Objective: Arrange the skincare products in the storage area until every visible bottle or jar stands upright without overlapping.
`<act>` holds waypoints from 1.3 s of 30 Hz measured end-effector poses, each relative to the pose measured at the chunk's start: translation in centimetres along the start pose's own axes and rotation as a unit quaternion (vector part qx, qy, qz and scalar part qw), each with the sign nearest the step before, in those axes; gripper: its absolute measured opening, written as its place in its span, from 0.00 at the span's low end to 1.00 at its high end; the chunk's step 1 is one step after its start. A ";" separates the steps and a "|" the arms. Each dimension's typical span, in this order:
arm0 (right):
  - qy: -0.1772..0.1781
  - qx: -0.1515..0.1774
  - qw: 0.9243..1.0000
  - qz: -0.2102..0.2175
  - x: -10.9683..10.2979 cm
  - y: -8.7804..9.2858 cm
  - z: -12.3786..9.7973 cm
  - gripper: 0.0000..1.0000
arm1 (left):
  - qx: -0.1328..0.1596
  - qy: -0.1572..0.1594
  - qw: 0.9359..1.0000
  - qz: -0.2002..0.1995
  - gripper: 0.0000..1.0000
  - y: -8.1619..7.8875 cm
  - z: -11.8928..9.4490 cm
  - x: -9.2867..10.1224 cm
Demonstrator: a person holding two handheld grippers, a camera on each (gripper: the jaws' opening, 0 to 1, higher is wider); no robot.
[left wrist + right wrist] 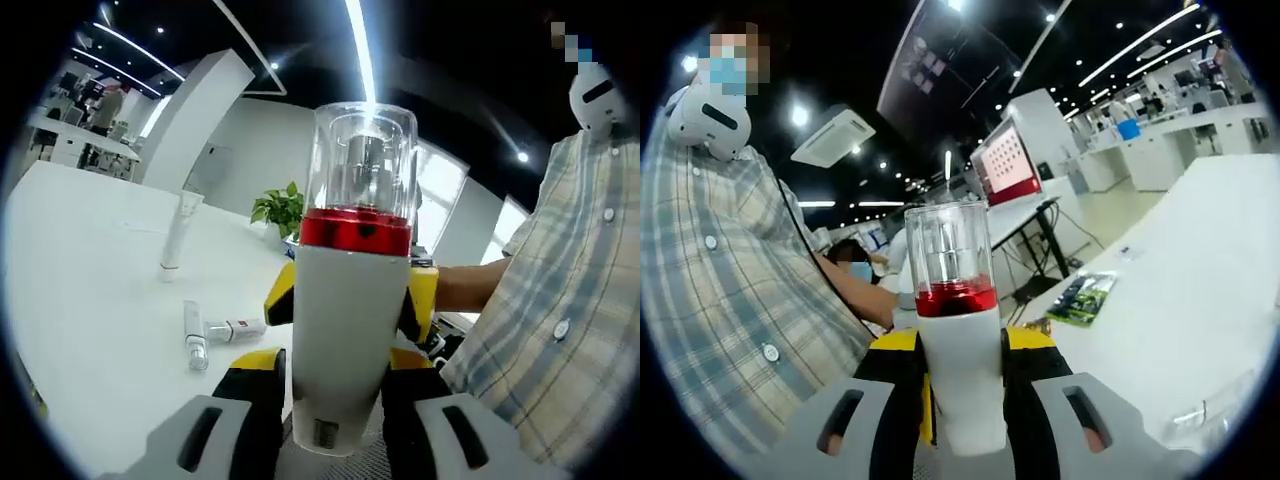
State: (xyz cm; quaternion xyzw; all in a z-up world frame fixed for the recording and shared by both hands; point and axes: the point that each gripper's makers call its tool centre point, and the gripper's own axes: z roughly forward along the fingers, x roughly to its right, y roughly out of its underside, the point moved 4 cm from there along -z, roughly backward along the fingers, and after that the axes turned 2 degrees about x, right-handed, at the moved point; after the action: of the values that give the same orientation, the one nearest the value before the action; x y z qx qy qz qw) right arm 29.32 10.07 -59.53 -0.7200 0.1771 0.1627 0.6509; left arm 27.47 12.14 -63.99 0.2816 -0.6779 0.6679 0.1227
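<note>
White pump bottle [350, 330] with red ring, clear cap: up in air, upright, above white table [90, 300]. Left gripper [335, 425] and right gripper [970, 415] both pinch it, jaws tight on its sides.

Task far from done. Left gripper view: white tube [180, 232] stands already; two small bottles [215, 333] lie flat, touching. Those need standing.

Right gripper view: green packet [1080, 297] on table.

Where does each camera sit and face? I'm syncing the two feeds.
Left gripper view: rides the left claw, facing the white table; plaid shirt at right.
Right gripper view: rides the right claw, facing the table edge; shirt at left.
Shared: the clear-capped white bottle, clamped by both claws.
</note>
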 end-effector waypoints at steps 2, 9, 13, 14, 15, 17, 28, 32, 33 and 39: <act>-0.002 0.003 1.000 -0.002 -0.2 0.1 0.1 0.27 | -0.003 0.003 1.000 0.010 0.35 0.1 0.2 0.1; 0.005 0.015 1.000 -0.005 -0.7 1.2 0.7 0.27 | -0.045 0.014 0.999 0.014 0.35 1.2 0.1 0.4; 0.023 0.068 0.997 0.032 -0.4 1.0 0.3 0.28 | -0.041 0.009 0.999 0.013 0.33 0.9 -0.1 0.5; 0.031 0.079 0.996 0.033 -0.3 1.0 0.2 0.28 | -0.038 0.004 0.999 0.011 0.33 0.8 -0.1 0.4; 0.034 0.079 0.996 0.029 -0.3 1.1 0.2 0.28 | -0.038 0.003 0.999 0.012 0.32 0.9 -0.1 0.4; 0.040 0.080 0.996 0.028 -0.3 1.5 0.3 0.28 | -0.047 -0.006 0.999 0.017 0.32 1.1 0.0 0.2; 0.082 0.044 0.996 0.000 -0.1 2.4 0.5 0.31 | -0.095 -0.056 0.992 0.066 0.32 2.4 0.0 -0.6; 0.112 0.018 0.993 -0.032 0.1 2.1 0.5 0.30 | -0.099 -0.085 0.989 0.075 0.32 2.4 -0.2 -1.2; 0.125 0.013 0.991 -0.041 0.3 2.0 0.6 0.30 | -0.102 -0.091 0.988 0.075 0.32 2.5 -0.3 -1.5; 0.179 0.009 0.982 -0.060 0.5 1.0 0.9 0.31 | -0.103 -0.128 0.983 0.079 0.31 2.4 -0.6 -2.4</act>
State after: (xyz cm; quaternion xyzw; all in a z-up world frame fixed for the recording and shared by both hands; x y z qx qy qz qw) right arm 29.29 10.89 -60.74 -0.7411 0.2487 -0.0091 0.6235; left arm 28.01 13.10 -67.23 0.2966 -0.7735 0.5600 0.0101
